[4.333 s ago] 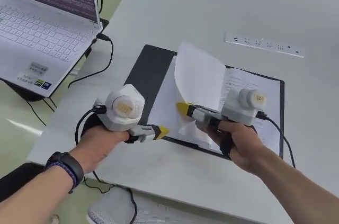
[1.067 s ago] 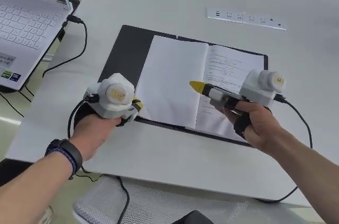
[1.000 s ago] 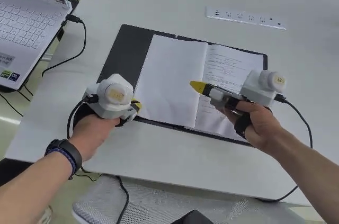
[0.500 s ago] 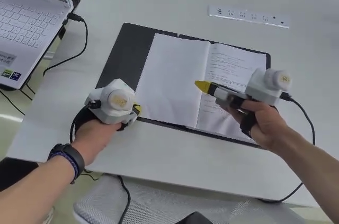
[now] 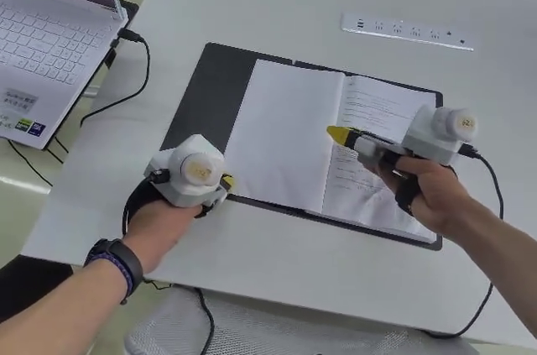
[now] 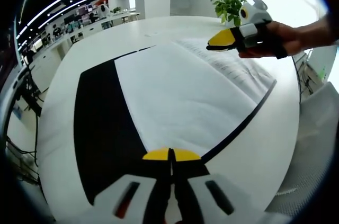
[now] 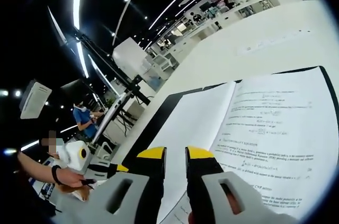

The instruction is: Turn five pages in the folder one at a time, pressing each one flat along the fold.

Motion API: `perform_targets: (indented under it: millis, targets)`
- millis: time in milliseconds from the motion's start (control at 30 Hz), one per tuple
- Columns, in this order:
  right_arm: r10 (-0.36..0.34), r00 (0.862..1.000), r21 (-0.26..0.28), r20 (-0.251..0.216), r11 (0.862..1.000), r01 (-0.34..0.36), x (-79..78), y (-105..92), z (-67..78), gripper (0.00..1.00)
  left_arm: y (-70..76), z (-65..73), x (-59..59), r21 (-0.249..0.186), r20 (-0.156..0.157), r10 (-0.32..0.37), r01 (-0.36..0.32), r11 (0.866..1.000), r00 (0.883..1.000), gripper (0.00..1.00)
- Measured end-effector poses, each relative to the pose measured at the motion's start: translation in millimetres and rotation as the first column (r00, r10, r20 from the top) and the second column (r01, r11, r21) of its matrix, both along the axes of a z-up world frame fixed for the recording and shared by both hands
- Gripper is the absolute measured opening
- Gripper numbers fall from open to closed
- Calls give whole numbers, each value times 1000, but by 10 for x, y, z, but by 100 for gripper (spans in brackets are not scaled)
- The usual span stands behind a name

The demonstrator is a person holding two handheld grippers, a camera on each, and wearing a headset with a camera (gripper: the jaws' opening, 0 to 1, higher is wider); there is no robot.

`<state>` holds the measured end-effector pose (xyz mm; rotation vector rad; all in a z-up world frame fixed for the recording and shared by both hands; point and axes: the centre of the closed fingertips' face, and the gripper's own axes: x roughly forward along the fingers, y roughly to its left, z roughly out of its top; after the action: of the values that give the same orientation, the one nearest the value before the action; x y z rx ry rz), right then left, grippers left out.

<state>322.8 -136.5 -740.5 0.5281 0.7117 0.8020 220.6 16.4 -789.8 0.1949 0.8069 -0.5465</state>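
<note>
My right tongs, barely parted and empty, hover over the fold; I'd press lightly, sliding toward 6 o'clock. My left tongs rest closed, empty, at 7 o'clock of the folder.

Two tongs: left tongs, right tongs; one folder; one laptop; one power strip.

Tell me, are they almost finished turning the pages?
Done: a blank page lies flat on the left of the folder. In hand: nothing; the right gripper is open by the fold, the left gripper shut at its edge. Left: the printed page; the count can't be told.
</note>
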Motion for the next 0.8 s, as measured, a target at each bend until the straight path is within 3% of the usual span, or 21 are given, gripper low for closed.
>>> perform_targets:
  millis: [167, 500, 567, 800]
  targets:
    - [-12, 1000, -7, 0, 1000, 12, 94, -3, -97, 5, -1, -7, 1, -5, -12, -7, 7, 1000, 1000, 0]
    - [-8, 999, 0, -53, 1000, 8, -35, 175, -213, 0, 2, -15, 10, -5, -20, -3, 3, 1000, 1000, 0]
    - [-32, 997, 35, -73, 999, 35, -25, 192, -194, 0, 2, -16, 13, -6, -21, -2, 2, 1000, 1000, 0]
    - [-19, 997, 59, -70, 998, 23, -1, 184, -197, 0, 2, -18, 22, -10, -20, 8, -8, 1000, 1000, 0]
